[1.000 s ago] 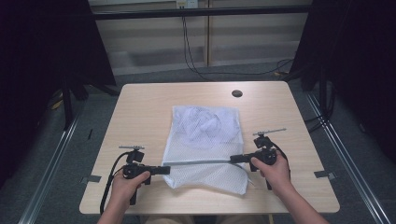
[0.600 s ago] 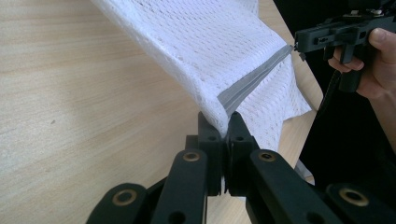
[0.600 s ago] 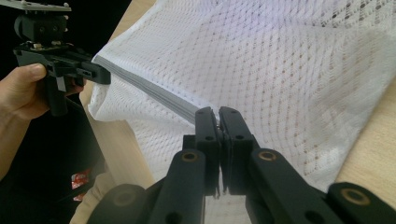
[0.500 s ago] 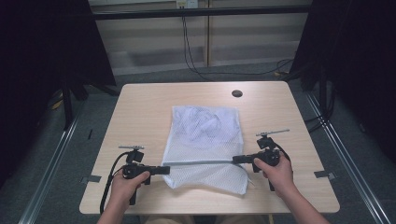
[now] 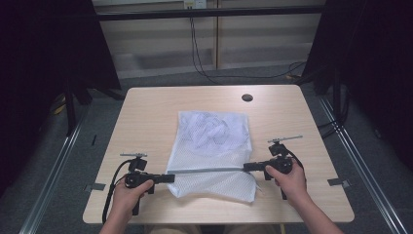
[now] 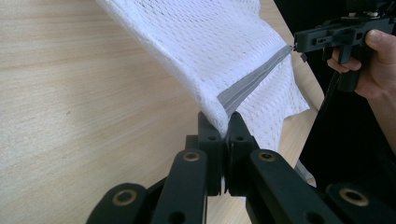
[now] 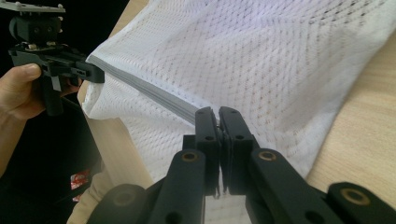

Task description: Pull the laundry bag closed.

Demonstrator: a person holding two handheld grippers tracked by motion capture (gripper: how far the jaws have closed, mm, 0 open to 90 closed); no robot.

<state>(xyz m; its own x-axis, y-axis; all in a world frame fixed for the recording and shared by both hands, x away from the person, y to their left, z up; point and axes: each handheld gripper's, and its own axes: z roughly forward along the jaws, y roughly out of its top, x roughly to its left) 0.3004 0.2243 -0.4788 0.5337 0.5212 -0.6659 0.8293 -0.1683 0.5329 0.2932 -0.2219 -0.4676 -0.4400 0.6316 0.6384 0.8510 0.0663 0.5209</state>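
High view: white mesh laundry bag (image 5: pixel 212 146) lies mid-table, its grey zipper band (image 5: pixel 209 170) stretched between left gripper (image 5: pixel 168 178) and right gripper (image 5: pixel 246 167), both clamped shut on it. Equal tension should keep the band straight.

White open-weave mesh bag (image 5: pixel 213 146), matt pale wood table (image 5: pixel 146 112)

This looks like a lab set up for recording. A plain wooden bench (image 5: pixel 146 122) stands alone between black curtains (image 5: pixel 44 63), with metal rails (image 5: pixel 53 170) on the grey floor along both its sides. Cables (image 5: pixel 199 53) hang from a wall socket (image 5: pixel 194 4) beyond its far edge.
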